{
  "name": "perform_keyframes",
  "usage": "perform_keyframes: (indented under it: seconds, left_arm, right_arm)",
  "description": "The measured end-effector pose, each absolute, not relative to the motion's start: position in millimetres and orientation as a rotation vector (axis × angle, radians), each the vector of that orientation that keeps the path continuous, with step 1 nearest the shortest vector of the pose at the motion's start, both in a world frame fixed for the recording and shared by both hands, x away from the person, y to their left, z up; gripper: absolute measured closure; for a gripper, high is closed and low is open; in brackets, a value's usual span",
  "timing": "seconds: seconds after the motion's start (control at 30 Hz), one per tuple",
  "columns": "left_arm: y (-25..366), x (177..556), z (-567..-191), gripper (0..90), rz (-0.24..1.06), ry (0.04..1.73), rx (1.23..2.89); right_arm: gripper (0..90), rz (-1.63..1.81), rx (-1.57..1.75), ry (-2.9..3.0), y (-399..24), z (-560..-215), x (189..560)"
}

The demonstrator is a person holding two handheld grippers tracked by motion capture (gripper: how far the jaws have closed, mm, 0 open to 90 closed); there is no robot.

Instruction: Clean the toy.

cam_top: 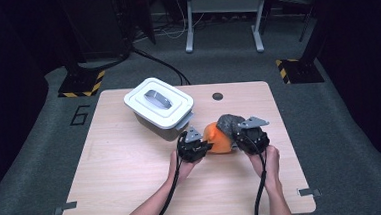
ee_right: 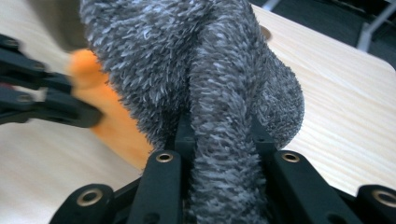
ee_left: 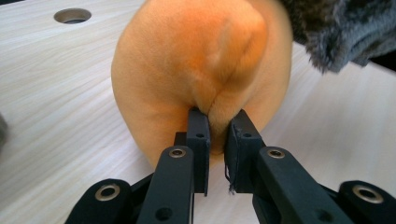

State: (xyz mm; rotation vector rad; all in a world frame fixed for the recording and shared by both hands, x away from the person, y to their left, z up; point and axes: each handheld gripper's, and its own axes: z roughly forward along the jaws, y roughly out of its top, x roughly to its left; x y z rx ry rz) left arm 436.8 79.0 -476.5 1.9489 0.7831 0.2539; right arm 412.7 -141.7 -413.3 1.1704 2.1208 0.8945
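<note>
High view: 2 grippers grip 1 orange-grey plush.

Person's arms and two hand-held grippers: appearance

Both forearms are bare, with no sleeve visible. The left black two-jaw gripper and right black two-jaw gripper each carry a grey three-cornered top plate and trail a black cable back along the forearm. In the gripper views, the jaws are matte black linkage bars with silver-ringed pivot screws; the left gripper's flat rectangular pads each bear a small recessed hole.
</note>
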Motion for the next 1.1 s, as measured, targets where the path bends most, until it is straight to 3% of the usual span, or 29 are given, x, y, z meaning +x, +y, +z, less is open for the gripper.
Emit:
perform_keyframes:
  seconds: [0.07, 0.2, 0.4, 0.47, 0.73, 1.1]
  left_arm:
    - [79, 434, -473, 81.6, 0.225, 0.782, 1.945]
    - [78, 434, -477, 79.3, 0.286, 0.785, 1.987]
    - [76, 440, -478, 46.6, 0.413, 0.776, 2.014]
    - [75, 443, -480, 44.1, 0.408, 0.769, 2.013]
    - [73, 446, -486, 71.1, 0.407, 0.764, 2.034]
    - [75, 446, -489, 75.6, 0.394, 0.782, 2.014]
  right_arm:
    - [72.4, 0.898, 1.137, 2.144, -134, -409, 411]
    - [72.8, 0.853, 1.14, 2.185, -122, -420, 419]
    - [73.2, 0.855, 1.183, 2.192, -123, -429, 434]
    - [73.3, 0.857, 1.177, 2.198, -122, -429, 435]
    - [73.3, 0.835, 1.15, 2.195, -116, -432, 438]
    - [73.4, 0.797, 1.155, 2.173, -116, -430, 437]
